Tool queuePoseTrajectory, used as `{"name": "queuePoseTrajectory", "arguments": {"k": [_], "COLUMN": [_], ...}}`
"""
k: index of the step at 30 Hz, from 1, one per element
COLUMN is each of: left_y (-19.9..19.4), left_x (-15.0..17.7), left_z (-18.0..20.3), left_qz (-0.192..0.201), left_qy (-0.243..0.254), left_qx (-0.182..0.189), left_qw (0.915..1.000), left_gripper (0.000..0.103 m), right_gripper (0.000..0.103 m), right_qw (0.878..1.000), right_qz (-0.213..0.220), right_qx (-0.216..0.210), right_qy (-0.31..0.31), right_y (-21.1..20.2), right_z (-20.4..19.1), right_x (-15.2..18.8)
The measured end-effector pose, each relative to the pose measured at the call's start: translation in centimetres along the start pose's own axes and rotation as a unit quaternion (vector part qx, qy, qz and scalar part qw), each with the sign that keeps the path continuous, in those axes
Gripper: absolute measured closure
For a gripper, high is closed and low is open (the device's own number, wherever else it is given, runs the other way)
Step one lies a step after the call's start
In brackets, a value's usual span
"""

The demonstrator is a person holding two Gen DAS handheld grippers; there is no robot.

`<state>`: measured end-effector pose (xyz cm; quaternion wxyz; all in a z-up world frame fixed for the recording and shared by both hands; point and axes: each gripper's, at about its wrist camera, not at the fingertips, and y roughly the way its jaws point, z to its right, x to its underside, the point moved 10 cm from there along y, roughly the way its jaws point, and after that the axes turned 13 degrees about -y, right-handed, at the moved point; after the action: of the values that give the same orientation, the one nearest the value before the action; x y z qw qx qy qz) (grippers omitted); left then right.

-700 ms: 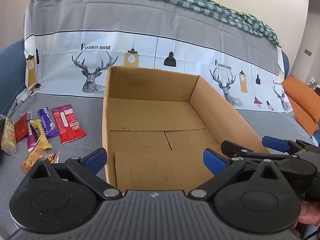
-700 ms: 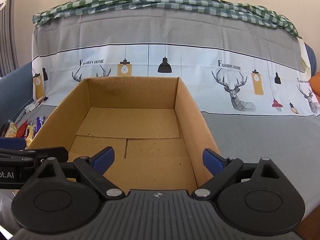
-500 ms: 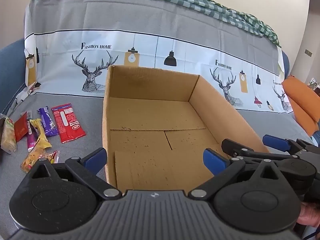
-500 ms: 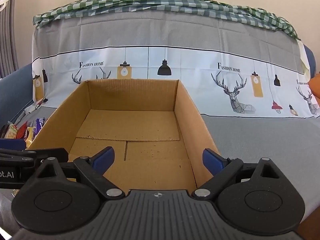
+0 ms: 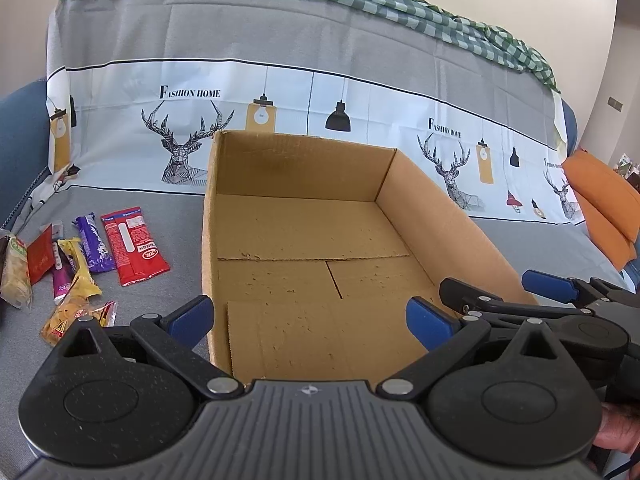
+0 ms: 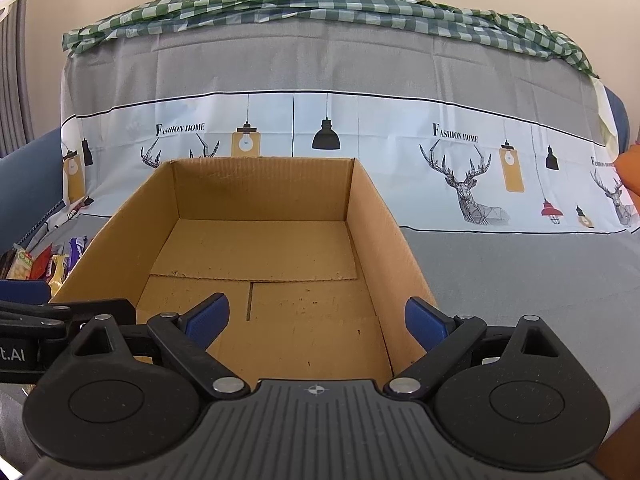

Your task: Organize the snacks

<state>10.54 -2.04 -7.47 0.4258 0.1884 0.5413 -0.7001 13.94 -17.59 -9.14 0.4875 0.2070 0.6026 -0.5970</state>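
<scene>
Nearest: left tongs (image 5: 310, 322) spread wide, nothing between the blue pads, hanging over the near left corner of the cardboard box (image 5: 280, 168). Right tongs (image 6: 318, 320) also wide and empty, poised over the near edge of the same box, slightly to the right of its middle. Both tilt downward. In the left view the right tongs show at the box's right wall; a bit of the person's hand (image 5: 618, 432) is at the frame's lower right.

Middle: box sits open on the grey-covered sofa seat (image 6: 520, 280), interior bare, bottom flaps flat.

Left of the box, apart from its wall: the snacks in a loose cluster. Red packet (image 5: 134, 246) closest to the box, purple bar (image 5: 95, 245) just beside it, then a yellow wrapper (image 5: 78, 266), a smaller red pack (image 5: 40, 260), a pale biscuit pack (image 5: 15, 266) at the far edge; an orange-yellow pouch (image 5: 68, 318) lies nearest the left tongs.

Far: sofa back draped in deer-print cloth (image 6: 460, 184), green checked cloth (image 6: 320, 0) along the top.

Judgement: nothing packed yet. The left tongs are better placed for the first pick. Best to swing left, come down over one flat packet across its narrow width, and pinch only that one, as the wrappers overlap and look slippery.
</scene>
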Motion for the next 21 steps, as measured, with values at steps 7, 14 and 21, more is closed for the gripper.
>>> {"name": "queuePoseTrajectory", "arguments": {"k": [7, 14, 21], "left_y": [0.0, -0.1, -1.1], "left_x": [0.0, 0.0, -1.0], "left_z": [0.1, 0.2, -0.1], "left_qz": [0.000, 0.001, 0.021], "left_qy": [0.000, 0.001, 0.007], "left_qx": [0.001, 0.003, 0.005], "left_qw": [1.0000, 1.0000, 0.9997], "left_gripper": [0.001, 0.001, 0.026], "right_gripper": [0.008, 0.010, 0.033], "right_qw": [1.000, 1.000, 1.000], "right_qz": [-0.001, 0.008, 0.025], "right_qx": [0.004, 0.000, -0.006], "right_qy": [-0.009, 0.000, -0.010], "right_y": [0.1, -0.1, -0.7], "right_z": [0.1, 0.0, -0.3], "right_x": [0.0, 0.1, -0.8]}}
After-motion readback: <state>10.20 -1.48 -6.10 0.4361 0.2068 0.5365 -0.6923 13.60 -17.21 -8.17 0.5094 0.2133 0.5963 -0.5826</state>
